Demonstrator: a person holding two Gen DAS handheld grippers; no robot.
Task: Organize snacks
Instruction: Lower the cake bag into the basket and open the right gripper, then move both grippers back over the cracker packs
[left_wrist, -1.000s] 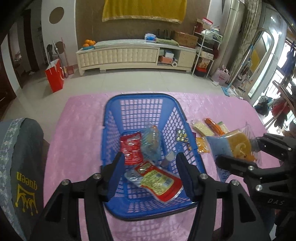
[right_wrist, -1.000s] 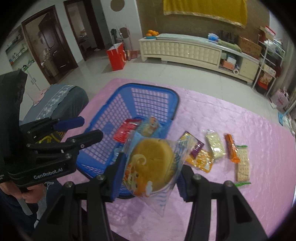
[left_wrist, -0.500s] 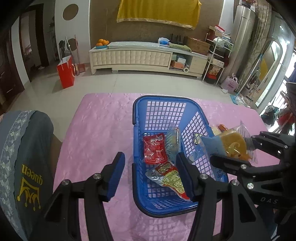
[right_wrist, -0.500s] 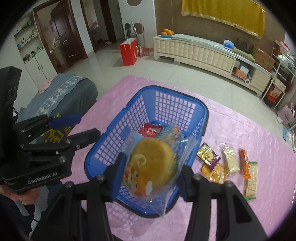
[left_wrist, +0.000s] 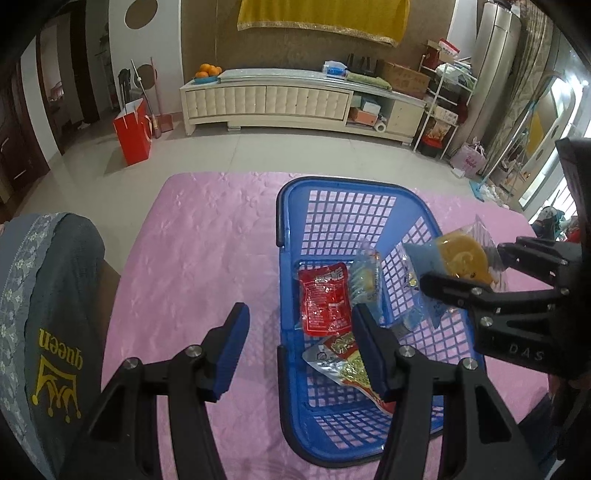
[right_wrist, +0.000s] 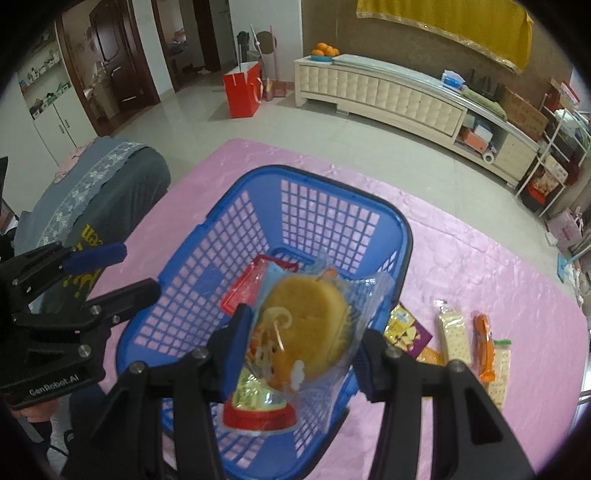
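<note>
Snack in hand: right gripper (right_wrist: 301, 341) is clamping a wrapped round cake (right_wrist: 306, 332), its pads pressing both sides of the clear packet, and is holding it above the blue basket (right_wrist: 280, 177).
Position: cake packet is hanging over the basket's near right part, clear of the mesh floor, with a yellow-and-red pouch (right_wrist: 258, 404) showing beneath it.
Left gripper (left_wrist: 299, 343): its tongs are standing apart and gripping nothing; one finger is sitting over the pink tablecloth (left_wrist: 207, 240), the other over the basket's near left wall.
Basket contents: a red packet (left_wrist: 324, 299) is lying flat on the floor, a clear packet with yellow filling (left_wrist: 365, 280) is leaning just right of it, and the pouch is lying nearest.
Waiting on the cloth: a purple-and-yellow packet (right_wrist: 408, 328), a pale cracker bar (right_wrist: 454, 338), an orange stick pack (right_wrist: 485, 347) and a green-edged cracker pack (right_wrist: 498, 369) are lying in a row right of the basket.
Step in hand: by the look of it, the cake is being delivered into the basket.
Next move: this calls for lowering the packet inside the rim and parting the pads so it drops among the others, then reaching right for the nearest loose packet.
</note>
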